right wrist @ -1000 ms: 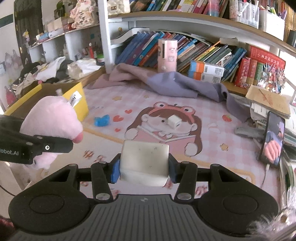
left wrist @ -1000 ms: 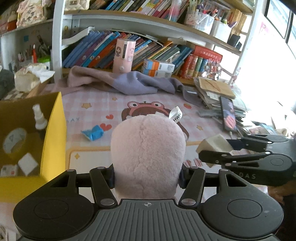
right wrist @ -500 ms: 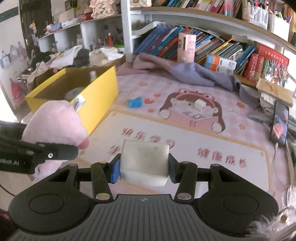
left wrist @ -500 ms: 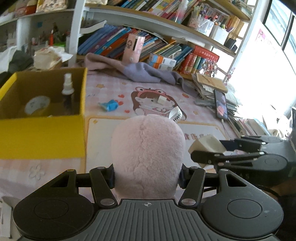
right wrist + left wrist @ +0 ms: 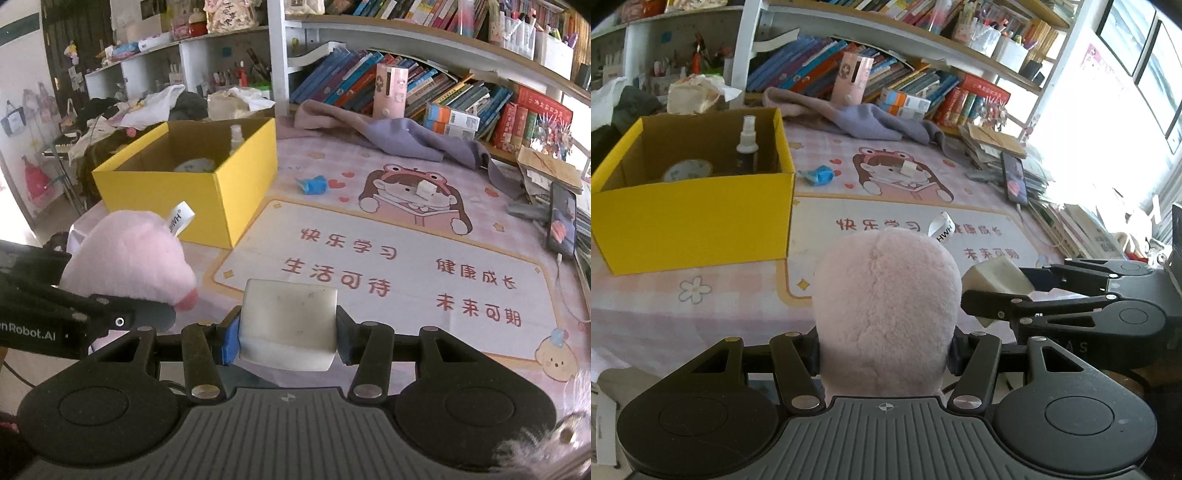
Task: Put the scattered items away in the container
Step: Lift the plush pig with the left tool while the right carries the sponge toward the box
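Note:
My left gripper (image 5: 884, 354) is shut on a pink plush toy (image 5: 886, 310) with a white tag; the same plush toy (image 5: 129, 258) shows at the left of the right wrist view. My right gripper (image 5: 288, 339) is shut on a white block (image 5: 288, 325), and that white block (image 5: 995, 278) appears at the right of the left wrist view. The yellow box (image 5: 698, 218) stands ahead to the left, holding a spray bottle (image 5: 747, 144) and a tape roll (image 5: 687, 171). A blue item (image 5: 820, 174) and a small white cube (image 5: 908, 168) lie on the mat.
A purple cloth (image 5: 399, 136) is heaped at the back of the pink mat (image 5: 406, 258) below the bookshelves (image 5: 424, 88). A phone (image 5: 563, 221) and stacked papers sit at the right edge. Clothes (image 5: 129, 110) pile up behind the box.
Both grippers have drawn back from the shelves with their loads. The yellow box has come fully into view, and the mat's printed text now shows.

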Action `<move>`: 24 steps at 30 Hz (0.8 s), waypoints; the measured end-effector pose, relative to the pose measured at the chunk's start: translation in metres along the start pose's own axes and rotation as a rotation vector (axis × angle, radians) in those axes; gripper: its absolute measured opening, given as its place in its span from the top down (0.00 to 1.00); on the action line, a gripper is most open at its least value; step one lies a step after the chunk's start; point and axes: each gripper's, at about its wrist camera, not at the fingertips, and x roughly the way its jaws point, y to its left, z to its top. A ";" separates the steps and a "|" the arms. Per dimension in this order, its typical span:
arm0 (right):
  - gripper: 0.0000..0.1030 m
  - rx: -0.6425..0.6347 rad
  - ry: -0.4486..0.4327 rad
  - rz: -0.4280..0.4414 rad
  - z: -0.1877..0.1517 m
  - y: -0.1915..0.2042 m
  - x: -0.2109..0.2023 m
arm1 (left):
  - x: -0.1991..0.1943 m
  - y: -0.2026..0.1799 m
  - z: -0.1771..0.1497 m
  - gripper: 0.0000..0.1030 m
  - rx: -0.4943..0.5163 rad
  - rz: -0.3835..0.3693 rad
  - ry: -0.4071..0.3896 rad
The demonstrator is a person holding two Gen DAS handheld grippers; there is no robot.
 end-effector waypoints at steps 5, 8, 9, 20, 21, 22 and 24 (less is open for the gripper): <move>0.55 -0.031 -0.004 0.021 0.000 0.017 -0.002 | -0.011 0.007 -0.006 0.44 -0.008 0.012 -0.013; 0.55 -0.045 -0.008 0.031 0.001 0.025 -0.003 | -0.017 0.013 -0.009 0.44 -0.021 0.018 -0.021; 0.55 -0.049 -0.008 0.034 0.001 0.028 -0.003 | -0.019 0.015 -0.010 0.44 -0.024 0.019 -0.023; 0.55 -0.133 0.000 0.101 0.006 0.060 0.004 | -0.038 0.036 -0.018 0.44 -0.073 0.050 -0.053; 0.55 -0.141 0.001 0.108 0.007 0.063 0.005 | -0.039 0.039 -0.019 0.44 -0.081 0.054 -0.056; 0.55 -0.149 0.001 0.114 0.008 0.066 0.006 | -0.041 0.042 -0.019 0.44 -0.090 0.058 -0.059; 0.55 -0.169 0.002 0.128 0.010 0.072 0.008 | -0.044 0.046 -0.021 0.44 -0.104 0.066 -0.067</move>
